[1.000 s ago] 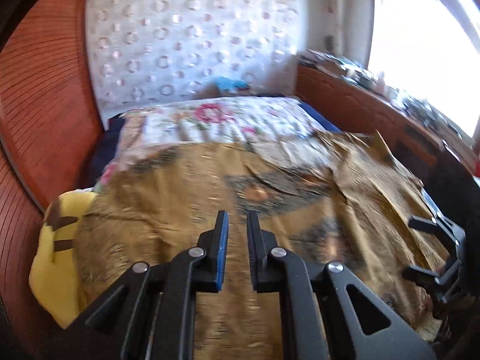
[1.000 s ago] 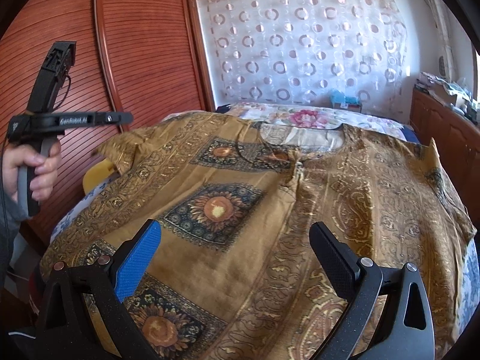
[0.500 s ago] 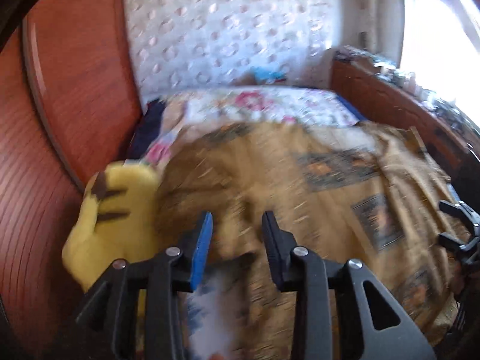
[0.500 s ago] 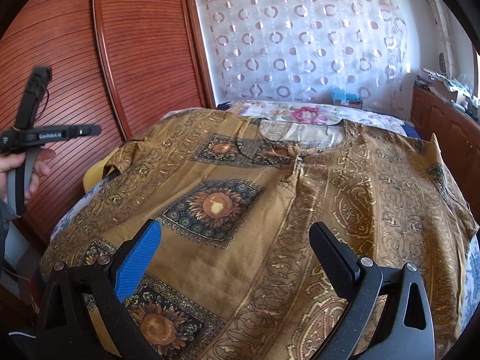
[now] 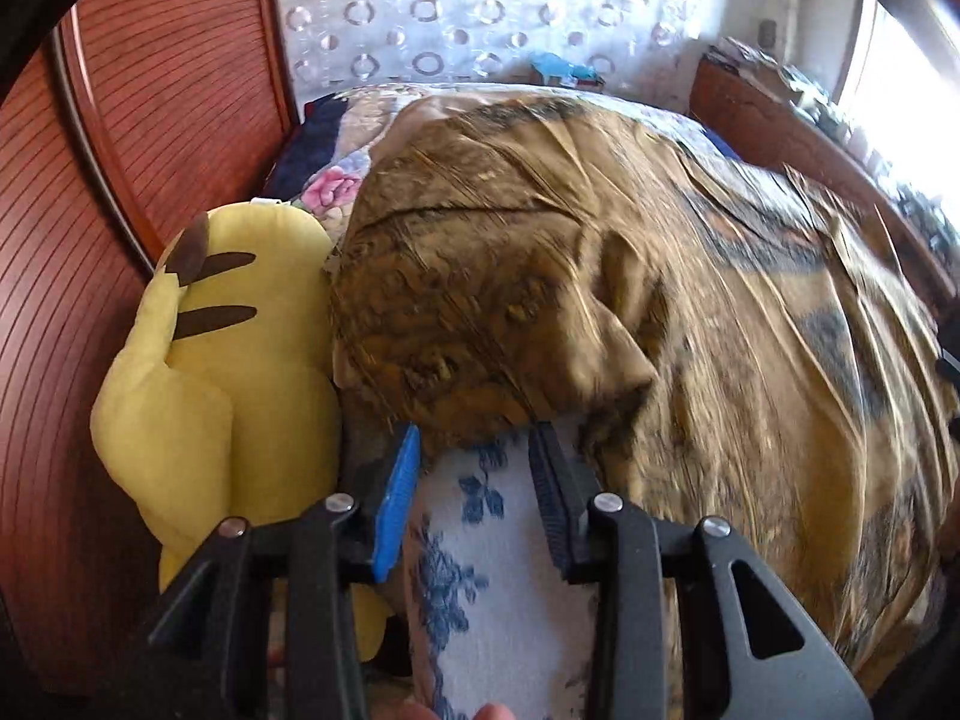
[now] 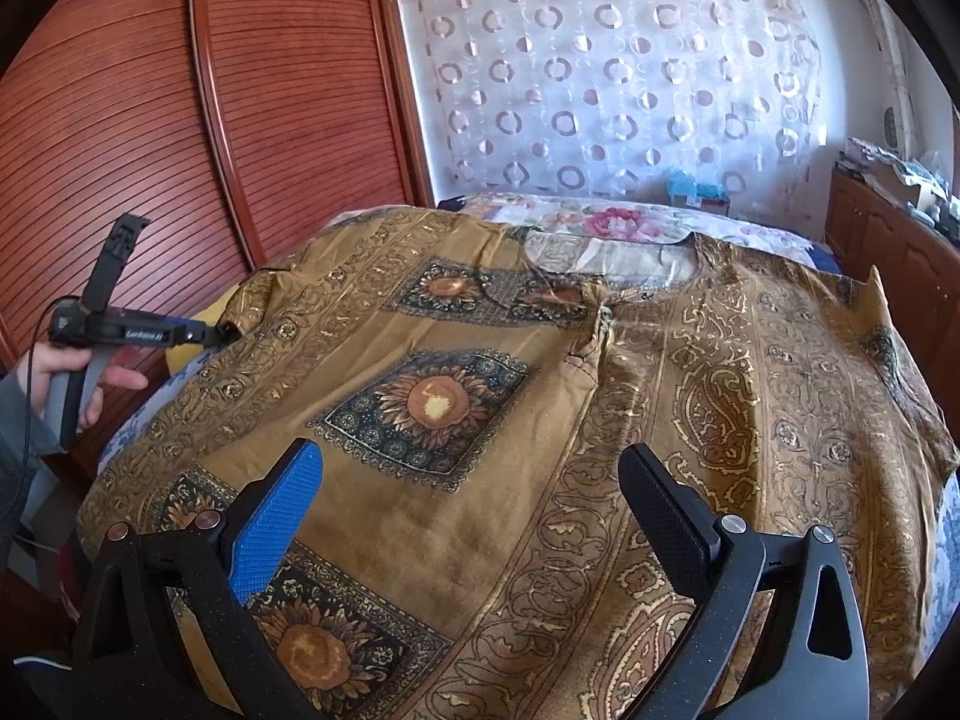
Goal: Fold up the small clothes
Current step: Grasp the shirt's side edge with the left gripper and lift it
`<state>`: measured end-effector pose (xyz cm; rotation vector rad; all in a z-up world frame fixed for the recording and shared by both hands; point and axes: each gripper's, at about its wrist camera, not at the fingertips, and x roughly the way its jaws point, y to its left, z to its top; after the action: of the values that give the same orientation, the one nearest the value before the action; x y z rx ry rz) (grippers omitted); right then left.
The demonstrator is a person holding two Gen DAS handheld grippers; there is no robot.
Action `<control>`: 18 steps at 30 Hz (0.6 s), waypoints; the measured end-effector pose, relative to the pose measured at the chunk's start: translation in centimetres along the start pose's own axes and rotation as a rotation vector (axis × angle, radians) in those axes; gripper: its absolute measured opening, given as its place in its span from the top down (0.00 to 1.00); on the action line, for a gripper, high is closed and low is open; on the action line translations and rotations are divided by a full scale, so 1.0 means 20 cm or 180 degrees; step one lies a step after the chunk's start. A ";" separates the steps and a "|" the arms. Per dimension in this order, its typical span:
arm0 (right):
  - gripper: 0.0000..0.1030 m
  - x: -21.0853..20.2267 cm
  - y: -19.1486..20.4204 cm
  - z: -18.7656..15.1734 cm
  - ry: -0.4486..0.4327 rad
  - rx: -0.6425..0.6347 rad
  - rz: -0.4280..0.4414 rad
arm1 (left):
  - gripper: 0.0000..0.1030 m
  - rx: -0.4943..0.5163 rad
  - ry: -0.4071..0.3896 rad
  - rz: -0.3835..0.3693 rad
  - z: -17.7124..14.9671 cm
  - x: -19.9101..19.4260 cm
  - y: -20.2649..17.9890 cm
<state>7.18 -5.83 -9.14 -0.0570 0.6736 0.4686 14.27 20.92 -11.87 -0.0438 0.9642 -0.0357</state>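
A brown-gold patterned tunic (image 6: pixel 540 420) lies spread flat on the bed, neckline toward the far end. Its left sleeve (image 5: pixel 480 330) bunches at the bed's left edge. My left gripper (image 5: pixel 474 435) points down at that sleeve's hem with its jaws opening. The hem's edge and the blue-flowered sheet (image 5: pixel 468 570) show between the fingers, and the pads do not press on cloth. In the right wrist view the left gripper (image 6: pixel 225 331) sits at the sleeve's tip, held by a hand (image 6: pixel 42 372). My right gripper (image 6: pixel 468 456) hovers wide open over the tunic's lower half.
A yellow plush toy (image 5: pixel 228 372) is wedged between the bed and the ribbed wooden wardrobe doors (image 6: pixel 150 120) on the left. A wooden cabinet (image 6: pixel 888 252) with clutter runs along the right. A circle-patterned curtain (image 6: pixel 600 90) hangs behind the bed.
My left gripper has swung down and left from above the tunic to the sleeve at the bed's edge, and its jaws have widened. The right gripper has stayed put.
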 end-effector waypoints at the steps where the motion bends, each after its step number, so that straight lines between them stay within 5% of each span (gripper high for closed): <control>1: 0.02 0.00 0.00 0.00 0.0003 0.0003 0.0002 | 0.65 0.0026 0.0006 0.0050 -0.01 -0.01 0.00; 7: 0.02 0.02 0.00 0.00 0.0021 0.0004 0.0012 | 0.65 -0.0082 0.0045 0.0210 0.02 0.08 0.08; 10: 0.02 0.01 0.00 0.00 0.0015 -0.0015 0.0001 | 0.65 -0.0098 -0.0139 0.0285 0.05 0.06 0.10; 14: 0.02 0.01 -0.01 -0.01 0.0018 0.0013 0.0008 | 0.97 -0.0009 -0.0422 0.0283 0.07 -0.02 0.08; 18: 0.02 0.01 -0.03 -0.01 0.0013 0.0044 0.0025 | 1.00 0.0111 -0.0613 0.0337 0.11 -0.09 0.02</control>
<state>7.46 -6.23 -9.52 -0.0422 0.6812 0.4716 15.08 21.42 -9.05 0.0354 0.7721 0.0486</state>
